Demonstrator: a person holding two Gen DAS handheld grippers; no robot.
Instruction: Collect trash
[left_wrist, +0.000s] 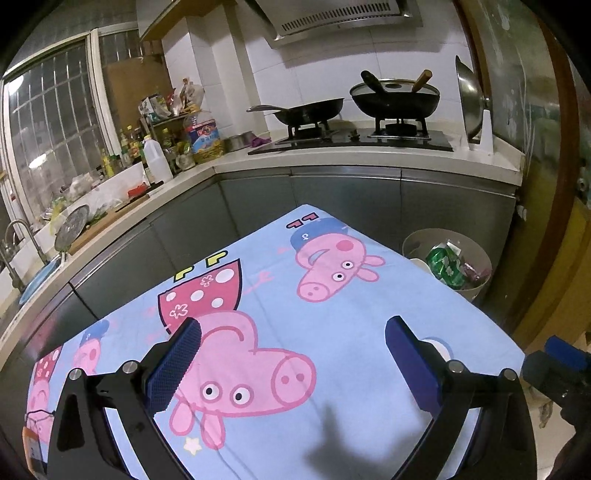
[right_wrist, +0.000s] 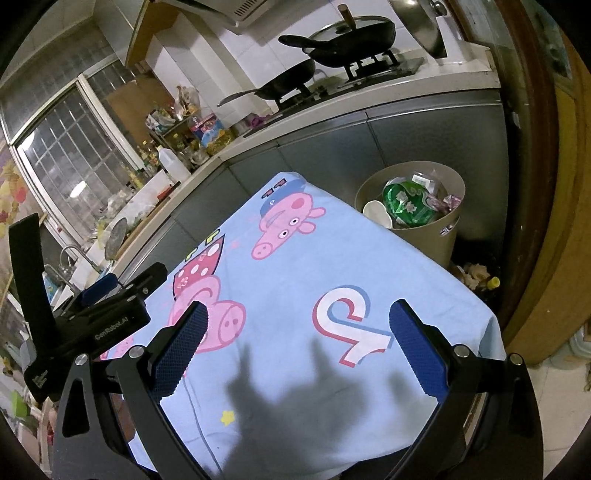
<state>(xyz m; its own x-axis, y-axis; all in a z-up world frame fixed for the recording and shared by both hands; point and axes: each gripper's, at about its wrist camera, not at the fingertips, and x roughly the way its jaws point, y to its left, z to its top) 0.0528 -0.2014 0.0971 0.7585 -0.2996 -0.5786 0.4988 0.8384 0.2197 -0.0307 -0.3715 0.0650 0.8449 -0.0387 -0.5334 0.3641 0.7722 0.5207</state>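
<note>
the light blue cartoon-pig cloth covering the table (right_wrist: 332, 258) shows no trash on it. just beyond its far right corner stands the round beige plastic bin (right_wrist: 439, 236), already holding a green crinkled wrapper (right_wrist: 404, 205) and a white paper cup (right_wrist: 378, 214). collection looks near finished; some scraps on the floor beside the bin may remain. left gripper (left_wrist: 293, 363) and right gripper (right_wrist: 297, 349) hover spread wide, pinching nothing.
</note>
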